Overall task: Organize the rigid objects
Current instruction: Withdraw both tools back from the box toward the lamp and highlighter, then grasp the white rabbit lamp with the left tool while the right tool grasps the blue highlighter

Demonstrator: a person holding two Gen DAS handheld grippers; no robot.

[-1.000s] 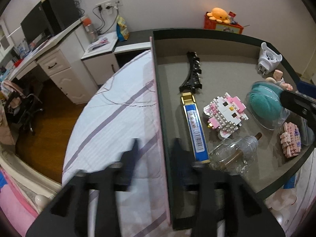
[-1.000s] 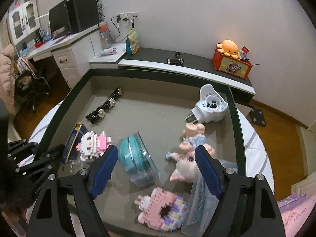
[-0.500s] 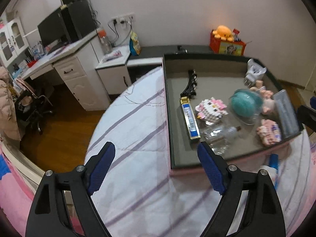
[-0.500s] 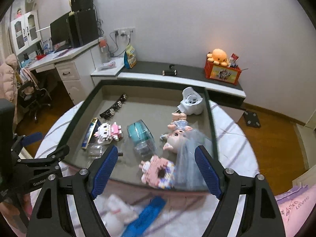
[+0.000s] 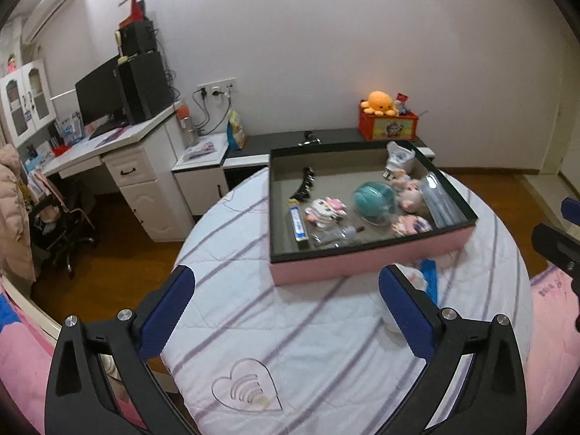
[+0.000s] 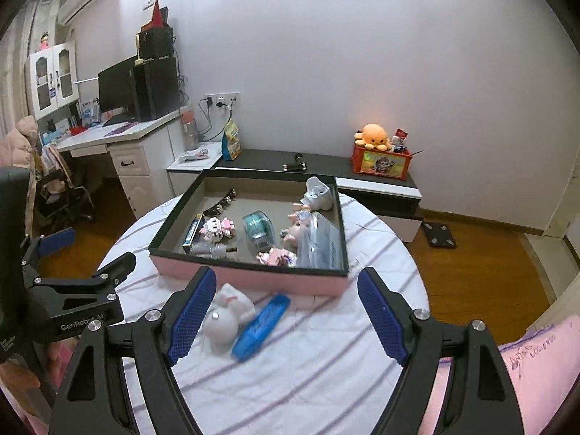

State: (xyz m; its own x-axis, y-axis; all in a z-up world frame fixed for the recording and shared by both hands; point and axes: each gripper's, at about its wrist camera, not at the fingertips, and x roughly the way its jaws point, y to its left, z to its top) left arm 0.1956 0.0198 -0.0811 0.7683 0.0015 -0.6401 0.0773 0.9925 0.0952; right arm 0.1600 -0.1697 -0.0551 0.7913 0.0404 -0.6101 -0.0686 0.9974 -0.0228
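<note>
A pink box with a black rim (image 5: pixel 362 259) (image 6: pixel 253 280) sits on the round striped table. Inside it lie a blue-gold bar (image 5: pixel 298 223), a pink-white block figure (image 5: pixel 324 211), a teal round case (image 6: pixel 258 230), a clear bottle (image 5: pixel 331 235), a black hair clip (image 5: pixel 304 185), a pig doll (image 6: pixel 295 232) and a white plug (image 5: pixel 398 154). In front of the box lie a white plush toy (image 6: pixel 226 313) and a blue case (image 6: pixel 261 326). My left gripper (image 5: pixel 284 273) hangs back from the box, its jaws opening with nothing between them. My right gripper (image 6: pixel 286 275) is open above the plush toy and the blue case.
A clear heart-shaped piece (image 5: pixel 250 386) lies on the cloth near me. Behind the table are a white desk (image 5: pixel 127 166) with a monitor and a low dark cabinet (image 6: pixel 326 165) bearing a red box with an orange plush. Wooden floor surrounds the table; pink bedding (image 6: pixel 525 362) lies at the right.
Both grippers have pulled back and up from the box, which now looks smaller and farther off. The left jaws have spread wider. The plush toy and blue case have come into view.
</note>
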